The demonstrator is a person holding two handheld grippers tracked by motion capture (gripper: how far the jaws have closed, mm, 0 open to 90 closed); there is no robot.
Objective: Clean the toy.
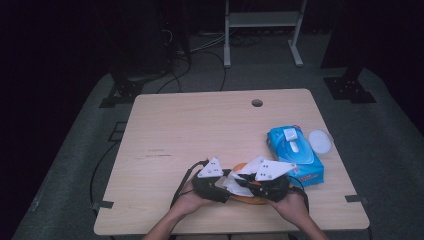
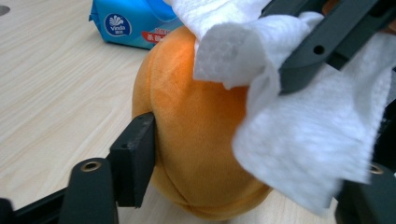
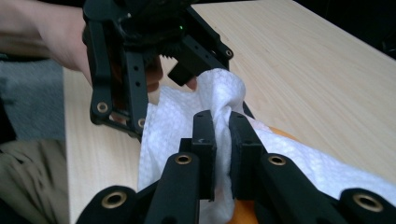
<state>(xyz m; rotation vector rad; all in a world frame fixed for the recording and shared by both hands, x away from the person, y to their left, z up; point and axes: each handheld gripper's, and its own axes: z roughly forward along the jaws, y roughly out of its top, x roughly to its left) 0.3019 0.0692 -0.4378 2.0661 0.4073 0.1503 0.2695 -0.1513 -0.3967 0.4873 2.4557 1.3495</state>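
Observation:
An orange plush ball [image 2: 196, 130] rests on the table [image 1: 200, 125] near its front edge. My left gripper [image 2: 257, 154] has the ball between its jaws; the left pad [image 2: 137, 154] presses its side, while the other pad is hidden under a white wipe [image 2: 308, 130]. My right gripper [image 3: 223, 126] is shut on a fold of that wipe [image 3: 187, 116], which drapes over the ball [image 3: 280, 133]. In the high view the left gripper [image 1: 220, 182] and right gripper [image 1: 250, 182] meet over the ball [image 1: 240, 166].
A blue pack of wet wipes [image 1: 295, 155] lies to the right of the grippers, with a white round lid [image 1: 320, 141] beside it. A cable hole [image 1: 257, 103] sits near the far edge. A hand [image 3: 60, 32] holds the left gripper [image 3: 140, 60].

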